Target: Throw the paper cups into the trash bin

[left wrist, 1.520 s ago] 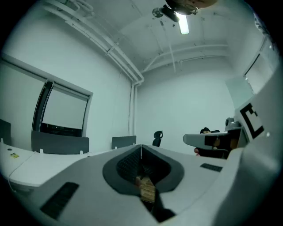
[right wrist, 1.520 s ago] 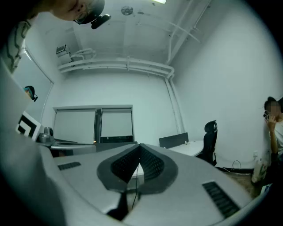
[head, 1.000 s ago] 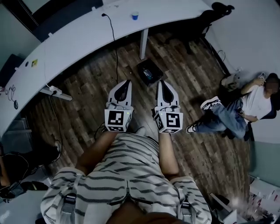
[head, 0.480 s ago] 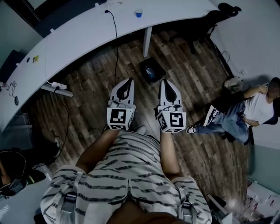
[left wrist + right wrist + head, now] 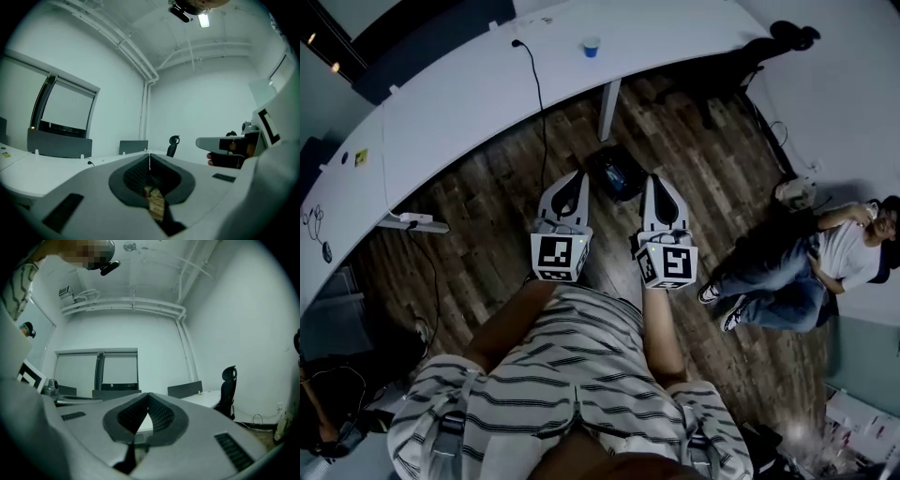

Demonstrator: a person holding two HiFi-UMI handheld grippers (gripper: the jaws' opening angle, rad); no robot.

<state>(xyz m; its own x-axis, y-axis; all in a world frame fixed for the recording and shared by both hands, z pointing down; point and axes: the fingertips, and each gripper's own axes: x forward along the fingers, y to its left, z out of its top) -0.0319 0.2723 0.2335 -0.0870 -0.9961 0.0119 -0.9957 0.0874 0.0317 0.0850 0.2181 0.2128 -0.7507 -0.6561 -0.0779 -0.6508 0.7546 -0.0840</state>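
Both grippers held out empty, facing the desk where a paper cup waits.

The left gripper (image 5: 575,178) and right gripper (image 5: 656,180) sit side by side at the centre of the head view. They are level and aimed at the curved white desk (image 5: 469,94) across the upper frame, probably because no reach has begun. Each pair of jaws is closed tip to tip on nothing. The paper cup (image 5: 592,46) stands upright at top centre on the desk, small and blue with a pale rim, well apart from both grippers. A dark bin (image 5: 617,173), seemingly the target, sits on the floor between the gripper tips.
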